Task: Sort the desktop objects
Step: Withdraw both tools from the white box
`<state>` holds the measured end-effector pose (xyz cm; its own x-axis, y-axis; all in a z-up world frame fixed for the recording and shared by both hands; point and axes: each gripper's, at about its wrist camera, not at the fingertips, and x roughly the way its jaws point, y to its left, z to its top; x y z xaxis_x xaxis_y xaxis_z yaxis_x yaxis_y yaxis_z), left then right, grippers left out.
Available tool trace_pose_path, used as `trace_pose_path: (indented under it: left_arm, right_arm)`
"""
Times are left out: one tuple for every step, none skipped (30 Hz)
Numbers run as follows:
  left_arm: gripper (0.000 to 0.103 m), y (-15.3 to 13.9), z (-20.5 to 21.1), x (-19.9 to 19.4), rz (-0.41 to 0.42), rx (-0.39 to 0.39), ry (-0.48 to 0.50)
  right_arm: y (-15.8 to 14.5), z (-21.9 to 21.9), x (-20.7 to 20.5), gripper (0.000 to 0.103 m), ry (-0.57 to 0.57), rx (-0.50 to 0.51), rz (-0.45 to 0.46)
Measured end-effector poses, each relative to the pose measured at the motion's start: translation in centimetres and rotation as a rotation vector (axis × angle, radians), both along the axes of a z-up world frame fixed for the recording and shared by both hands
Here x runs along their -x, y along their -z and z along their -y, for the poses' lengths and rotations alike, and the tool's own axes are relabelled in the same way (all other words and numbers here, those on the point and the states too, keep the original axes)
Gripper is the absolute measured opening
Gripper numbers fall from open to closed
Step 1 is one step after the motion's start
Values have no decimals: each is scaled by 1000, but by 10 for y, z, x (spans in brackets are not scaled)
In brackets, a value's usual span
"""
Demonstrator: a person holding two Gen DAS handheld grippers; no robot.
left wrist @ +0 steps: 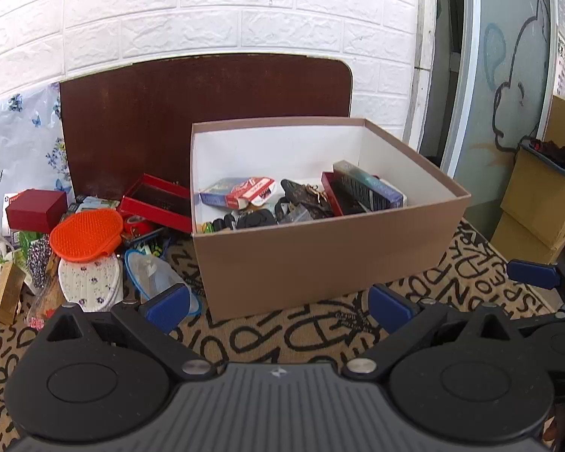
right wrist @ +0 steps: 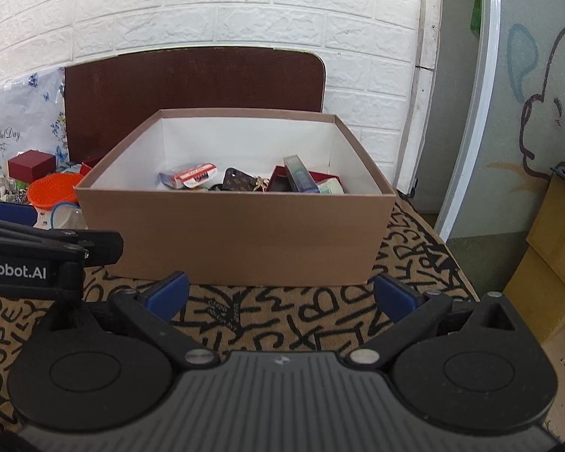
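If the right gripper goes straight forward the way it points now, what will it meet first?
Most likely the near wall of the brown cardboard box. The right gripper is open and empty, above the letter-patterned mat, and the box wall fills the gap between its fingers. How far away it is remains unclear.

box (right wrist: 237, 233) wall hiding lower contents, floral bag (left wrist: 15, 158) cut off left

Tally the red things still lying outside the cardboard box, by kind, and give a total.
Closed dark red gift box: 1
Open red shallow box leaning against the cardboard box: 1
Red tape roll, partly hidden: 1
Total: 3
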<state>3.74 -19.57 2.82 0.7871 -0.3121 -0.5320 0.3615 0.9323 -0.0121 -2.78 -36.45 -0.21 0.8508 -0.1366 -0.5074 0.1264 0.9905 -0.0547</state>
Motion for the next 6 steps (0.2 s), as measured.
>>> trace_pose_path:
  left_arm:
    - [103, 1, -1, 1, -2, 2, 3]
    - [103, 2, -2, 1, -2, 9, 11]
    - [103, 3, -3, 2, -4, 19, 20]
    - [103, 3, -4, 3, -10, 26, 25]
    - [103, 3, -4, 3, -15, 30, 26]
    - [103, 3, -5, 3, -16, 29, 28]
  right_arm:
    - [1, 0, 0, 101, 4, 0, -6]
    - [3, -1, 0, 101, 10, -1, -12]
    - [4, -1, 0, 101, 13, -2, -17]
    - [5, -2, 0, 101, 15, -4, -21]
    - [6, -2, 0, 101, 13, -5, -24]
    - [6, -3, 0, 101, 12, -5, -25]
